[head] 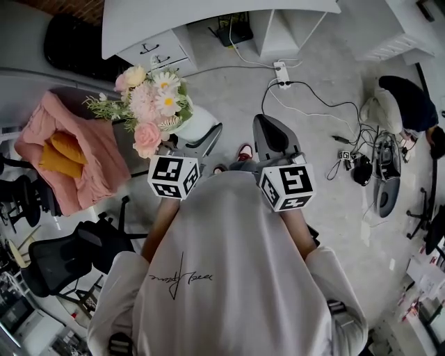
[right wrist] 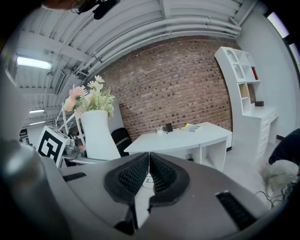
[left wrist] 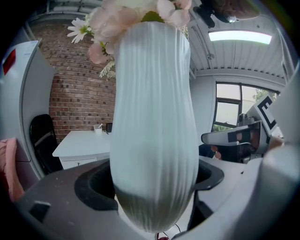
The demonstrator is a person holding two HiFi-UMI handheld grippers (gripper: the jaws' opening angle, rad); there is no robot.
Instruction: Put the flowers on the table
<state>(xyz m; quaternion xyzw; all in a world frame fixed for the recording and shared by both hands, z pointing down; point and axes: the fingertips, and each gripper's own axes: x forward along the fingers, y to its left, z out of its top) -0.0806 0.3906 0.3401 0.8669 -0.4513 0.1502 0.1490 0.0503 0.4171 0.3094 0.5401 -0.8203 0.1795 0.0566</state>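
A tall ribbed white vase point(left wrist: 154, 126) holds pink and white flowers point(left wrist: 140, 14), and my left gripper point(left wrist: 154, 180) is shut on its lower body. In the head view the bouquet point(head: 149, 104) and vase point(head: 197, 124) stick out ahead of the left gripper point(head: 198, 144), above the floor. My right gripper point(head: 274, 135) is held beside it at the right, apart from the vase. Its ridged pads point(right wrist: 136, 172) meet with nothing between them, so the right gripper point(right wrist: 149, 164) is shut. That view shows the vase point(right wrist: 97, 136) at the left and a white table point(right wrist: 187, 136) ahead.
The curved white table point(head: 208, 21) with a drawer unit point(head: 156, 49) lies ahead. A pink cloth point(head: 69, 153) covers a seat at the left, with black office chairs point(head: 55, 257) below it. A power strip with cables point(head: 281, 73) and bags point(head: 389, 104) lie on the floor at the right.
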